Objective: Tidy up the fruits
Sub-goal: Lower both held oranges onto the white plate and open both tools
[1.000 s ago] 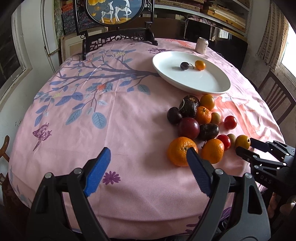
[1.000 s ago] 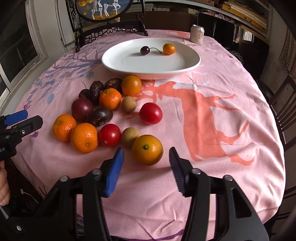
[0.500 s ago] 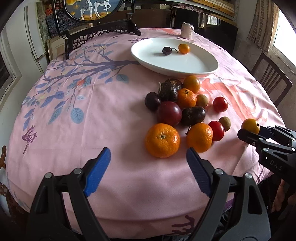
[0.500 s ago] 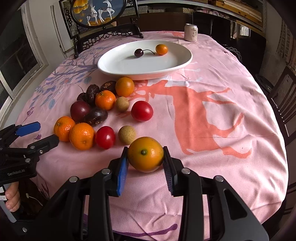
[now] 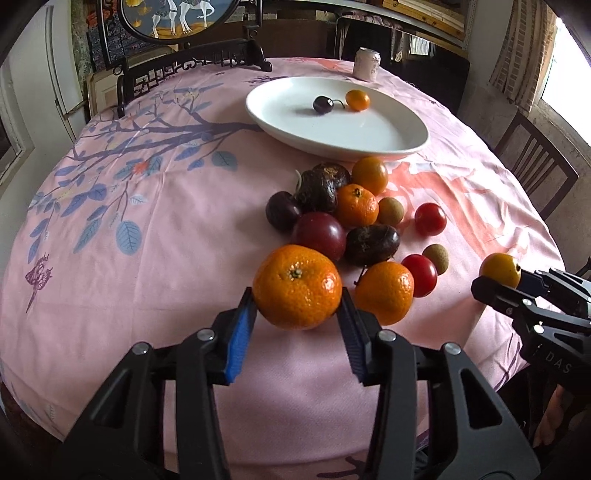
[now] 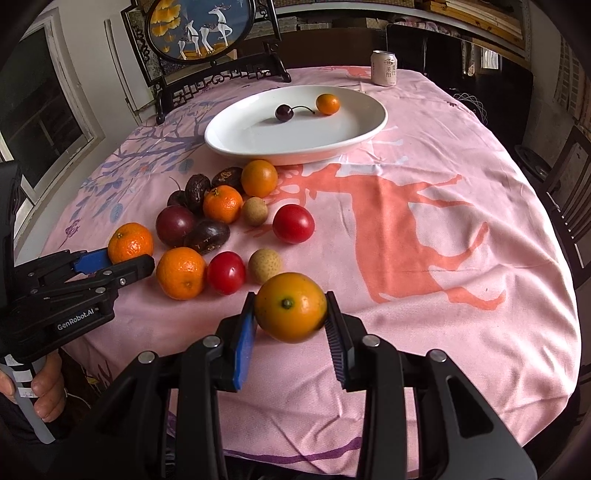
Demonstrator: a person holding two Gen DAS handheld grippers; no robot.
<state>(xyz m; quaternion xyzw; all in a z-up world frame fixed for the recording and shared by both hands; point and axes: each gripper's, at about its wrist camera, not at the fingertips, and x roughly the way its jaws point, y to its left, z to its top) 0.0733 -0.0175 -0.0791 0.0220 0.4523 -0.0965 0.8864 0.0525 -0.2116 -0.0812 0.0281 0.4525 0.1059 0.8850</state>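
My left gripper grips a big mandarin in the lower middle of the frame. Its skin is bright orange, bumpy and shiny, with a small green stem scar on top. My right gripper clamps a smooth yellow-orange citrus with a green stem dot. The other fruits lie in a group on the pink tablecloth. In the upper middle, the white plate holds a dark cherry and one small orange fruit.

Pale drink can and framed deer screen at pink tablecloth's far edge.
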